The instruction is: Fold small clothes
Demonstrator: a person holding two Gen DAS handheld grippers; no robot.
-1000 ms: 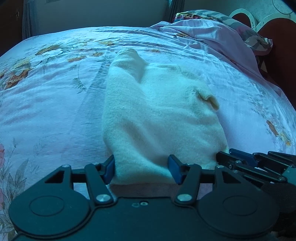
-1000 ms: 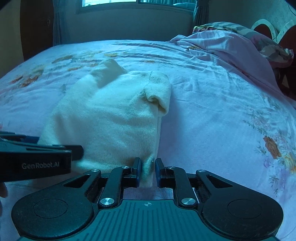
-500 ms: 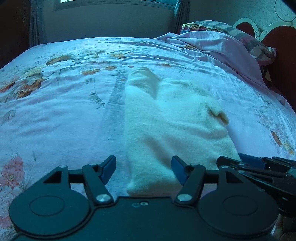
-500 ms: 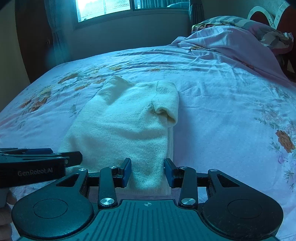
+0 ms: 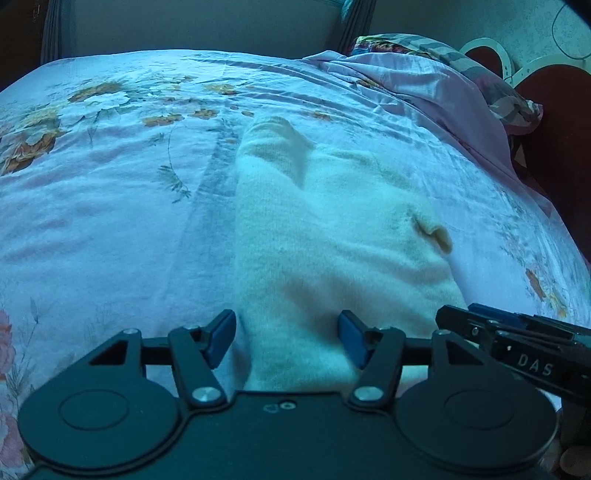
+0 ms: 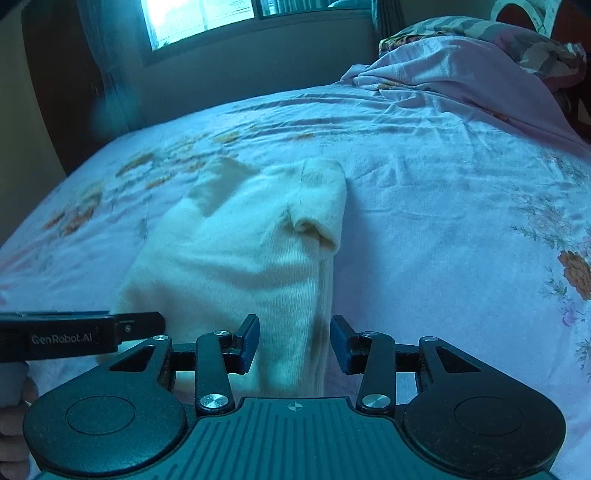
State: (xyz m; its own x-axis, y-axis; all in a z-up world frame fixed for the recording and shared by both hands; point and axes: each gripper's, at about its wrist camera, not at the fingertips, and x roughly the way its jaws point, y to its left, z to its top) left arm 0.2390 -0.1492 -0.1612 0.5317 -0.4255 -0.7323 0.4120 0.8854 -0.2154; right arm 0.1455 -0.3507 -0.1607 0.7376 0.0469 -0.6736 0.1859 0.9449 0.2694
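A small cream knitted garment (image 5: 332,236) lies folded lengthwise on the floral bed sheet (image 5: 110,221), with one short sleeve (image 5: 432,236) turned over on top. It also shows in the right wrist view (image 6: 240,258). My left gripper (image 5: 286,338) is open, its jaws astride the garment's near left edge. My right gripper (image 6: 293,341) is open, its jaws astride the near right edge. Neither grips the cloth. Each gripper shows in the other's view: the right one (image 5: 517,347), the left one (image 6: 81,334).
A bunched lilac blanket and patterned pillow (image 6: 480,66) lie at the bed's far right by a dark headboard (image 5: 554,129). A window (image 6: 199,18) and curtain are on the far wall. Flat sheet lies left and right of the garment.
My right gripper has let go of the garment's edge and opened. Both grippers have pulled back a little and shifted; the garment lies still on the bed.
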